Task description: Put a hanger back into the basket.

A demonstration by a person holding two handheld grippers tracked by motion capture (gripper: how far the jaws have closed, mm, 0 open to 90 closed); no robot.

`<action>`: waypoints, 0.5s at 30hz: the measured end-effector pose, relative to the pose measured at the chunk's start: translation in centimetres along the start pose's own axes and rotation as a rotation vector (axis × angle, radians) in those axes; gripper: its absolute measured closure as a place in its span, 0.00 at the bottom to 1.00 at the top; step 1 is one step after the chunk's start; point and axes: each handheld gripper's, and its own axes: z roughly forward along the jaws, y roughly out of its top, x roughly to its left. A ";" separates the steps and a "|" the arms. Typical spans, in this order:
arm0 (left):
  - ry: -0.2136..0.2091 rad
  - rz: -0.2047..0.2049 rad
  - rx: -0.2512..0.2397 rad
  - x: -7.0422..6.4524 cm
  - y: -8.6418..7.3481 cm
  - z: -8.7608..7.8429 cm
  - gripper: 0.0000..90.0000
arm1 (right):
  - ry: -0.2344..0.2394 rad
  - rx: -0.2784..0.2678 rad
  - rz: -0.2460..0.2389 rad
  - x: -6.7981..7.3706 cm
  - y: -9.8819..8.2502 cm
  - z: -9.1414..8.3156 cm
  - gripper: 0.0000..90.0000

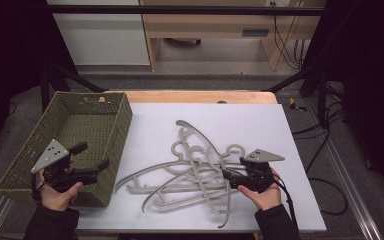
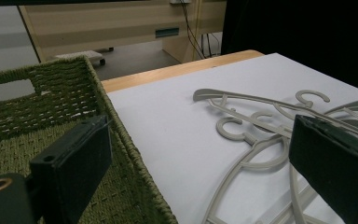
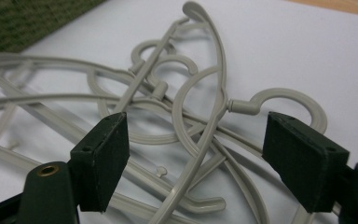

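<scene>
1. A tangled heap of grey hangers (image 1: 195,172) lies on the white board (image 1: 260,120), right of the green woven basket (image 1: 67,145), which I judge to be their destination, being close alongside.
2. The right gripper (image 1: 225,173) is low at the heap's right edge. Its jaws are apart, nothing clamped; in the right gripper view a curved hanger arm (image 3: 214,116) runs up between them, untouched, so it appears lined up to take that arm.
3. The left gripper (image 1: 94,156) hovers at the basket's near right wall, jaws wide and empty, apparently waiting clear of the heap.
</scene>
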 end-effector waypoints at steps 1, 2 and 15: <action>0.001 0.001 -0.001 0.0 0.0 0.0 0.06 | -0.007 0.013 -0.002 0.1 -0.1 0.3 0.28; 0.001 0.002 -0.002 -0.1 0.0 0.0 0.06 | -0.011 0.027 0.004 0.2 -0.2 0.6 0.29; -0.003 0.012 0.007 -0.3 0.1 0.1 0.06 | -0.050 0.180 0.007 0.2 -1.4 3.6 0.56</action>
